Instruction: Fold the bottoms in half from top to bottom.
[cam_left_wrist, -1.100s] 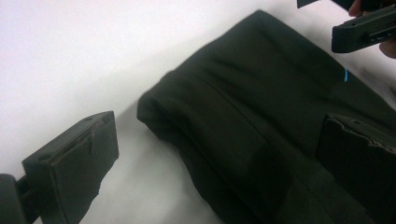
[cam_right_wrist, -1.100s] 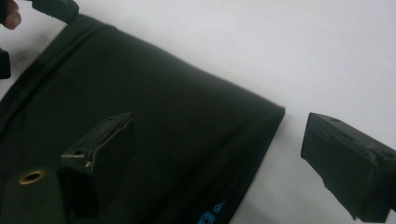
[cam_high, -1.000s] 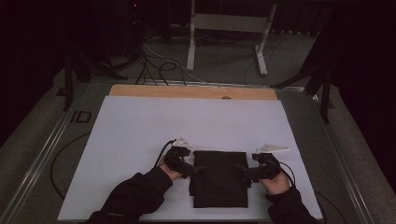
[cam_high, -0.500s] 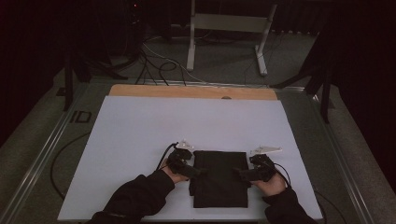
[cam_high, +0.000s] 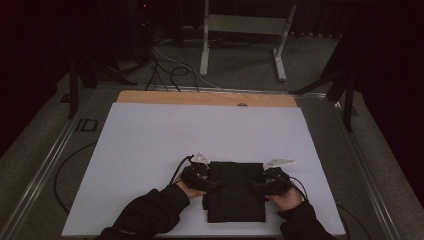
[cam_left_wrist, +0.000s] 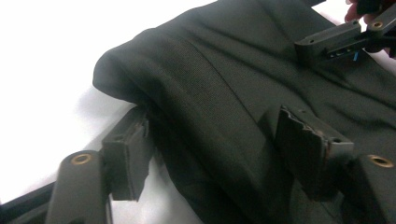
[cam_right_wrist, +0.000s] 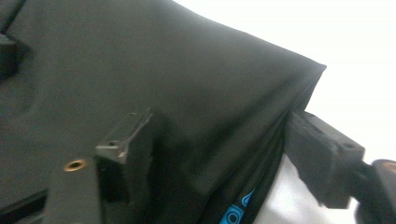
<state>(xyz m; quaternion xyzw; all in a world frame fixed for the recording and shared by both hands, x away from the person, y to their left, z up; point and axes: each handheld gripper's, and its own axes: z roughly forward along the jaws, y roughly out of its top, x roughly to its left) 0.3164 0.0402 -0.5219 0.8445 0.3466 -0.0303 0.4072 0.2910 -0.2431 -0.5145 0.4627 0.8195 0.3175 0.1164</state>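
Our left tongs (cam_high: 212, 184) sit at the left edge of the folded black garment (cam_high: 236, 192), and our right tongs (cam_high: 256, 187) at its right edge, both in the lower middle of the high view. In the left gripper view the left tongs stand apart, one jaw low beside the cloth's folded edge and the other resting on top of the fabric, so they straddle the edge without pinching it. The right gripper view shows the same on the other side: one jaw on the cloth, the other outside its edge, released and not yet gripping.

We judge the folding well along: the garment already lies as a compact rectangle on the white tabletop (cam_high: 150, 150), near the front edge. What seems left is to clamp both side edges and make a further fold or tidy the shape.

The garment is dark, matte, finely woven, with soft creases across its top, and blue print (cam_right_wrist: 236, 213) peeks from between its layers at the bottom of the right gripper view
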